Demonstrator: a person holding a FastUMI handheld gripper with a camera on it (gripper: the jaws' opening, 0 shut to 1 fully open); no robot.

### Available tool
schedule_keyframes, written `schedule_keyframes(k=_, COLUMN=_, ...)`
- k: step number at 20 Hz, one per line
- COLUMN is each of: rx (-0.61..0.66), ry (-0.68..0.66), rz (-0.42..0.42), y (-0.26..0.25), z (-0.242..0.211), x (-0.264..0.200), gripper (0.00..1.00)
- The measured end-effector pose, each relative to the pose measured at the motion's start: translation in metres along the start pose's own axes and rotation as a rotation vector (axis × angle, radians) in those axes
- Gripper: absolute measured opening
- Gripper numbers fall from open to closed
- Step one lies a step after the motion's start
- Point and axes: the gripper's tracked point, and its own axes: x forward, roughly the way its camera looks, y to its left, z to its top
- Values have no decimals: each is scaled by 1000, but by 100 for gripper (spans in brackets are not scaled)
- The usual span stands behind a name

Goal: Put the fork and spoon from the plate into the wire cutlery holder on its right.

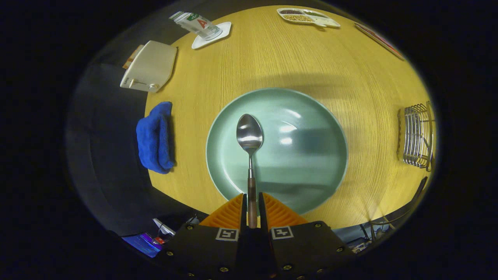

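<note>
Plate [311,163] pale green; spoon [249,134] silver, brown handle; cloth [155,137] blue; table [272,58] yellow wood grain; wire holder [417,134] metallic grey.

my gripper [252,204] at the bottom of the frame: two ribbed wedge fingers [229,214] on black blocks, each block with a square black-and-white marker and brass-coloured screws along the edges.
</note>
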Motion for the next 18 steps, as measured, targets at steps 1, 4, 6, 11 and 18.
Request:
schedule_keyframes(k=1, rx=-5, ry=6, rz=-9, y=-1, z=-1, x=5, gripper=16)
schedule_keyframes(k=4, rx=-13, ry=18, rz=-17, y=2, z=-3, x=13, gripper=19)
schedule_keyframes(k=6, rx=-14, ry=28, rz=-24, y=3, z=-3, x=20, gripper=19)
schedule_keyframes(k=11, rx=-8, ry=53, rz=-22, y=-2, z=-15, x=55, gripper=19)
schedule_keyframes(k=18, rx=19, ry=41, rz=62, y=7, z=-12, x=16, gripper=8)
